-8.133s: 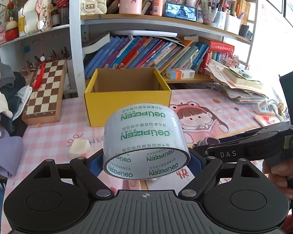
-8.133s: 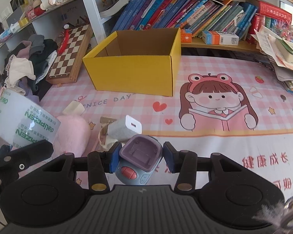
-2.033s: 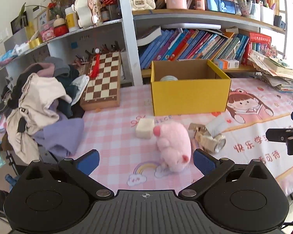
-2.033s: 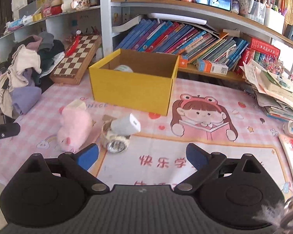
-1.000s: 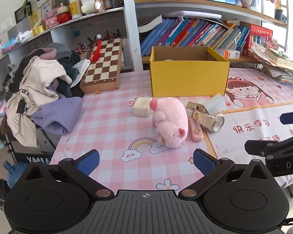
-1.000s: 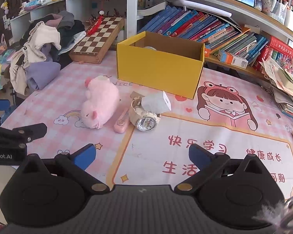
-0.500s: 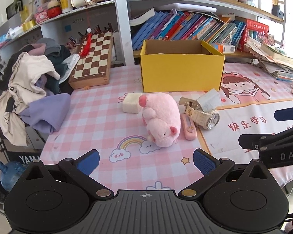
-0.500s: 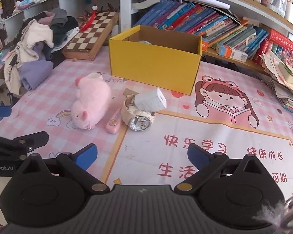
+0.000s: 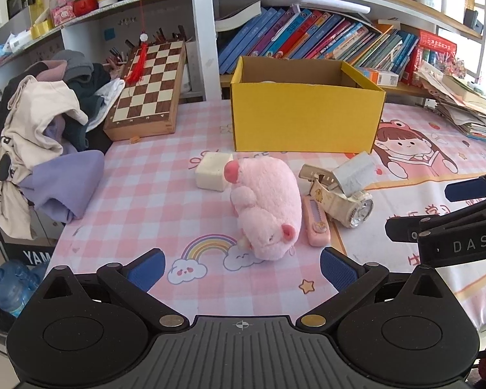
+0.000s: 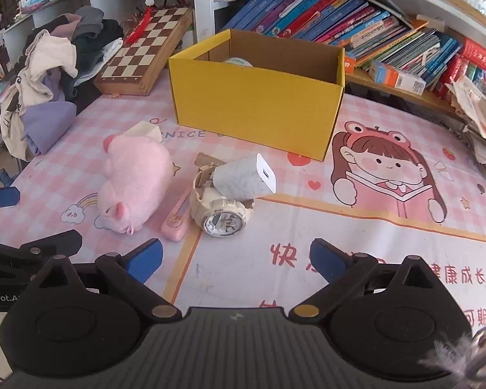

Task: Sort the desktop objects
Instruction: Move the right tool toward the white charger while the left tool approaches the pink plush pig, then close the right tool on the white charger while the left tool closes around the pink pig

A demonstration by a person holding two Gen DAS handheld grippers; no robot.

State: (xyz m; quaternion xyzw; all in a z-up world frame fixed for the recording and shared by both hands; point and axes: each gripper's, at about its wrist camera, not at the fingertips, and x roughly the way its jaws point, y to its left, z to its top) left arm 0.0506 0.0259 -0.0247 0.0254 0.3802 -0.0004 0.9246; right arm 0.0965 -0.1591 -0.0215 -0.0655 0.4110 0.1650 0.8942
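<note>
My two wrist views, low over the desk
Both face the shelves, sharing the yellow box (image 9: 306, 120) (image 10: 257, 103) and pink plush (image 9: 267, 206) (image 10: 136, 181); mine on the left sits further left.

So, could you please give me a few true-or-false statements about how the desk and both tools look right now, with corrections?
1. The left tool is shut on the pink plush pig. False: it is open and empty, and the pig lies on the table.
2. The white charger leans on the white watch. True.
3. The yellow box lies tipped on its side. False: it stands upright, open at the top.
4. The pink utility knife lies between the pig and the watch. True.
5. The right tool is open. True.
</note>
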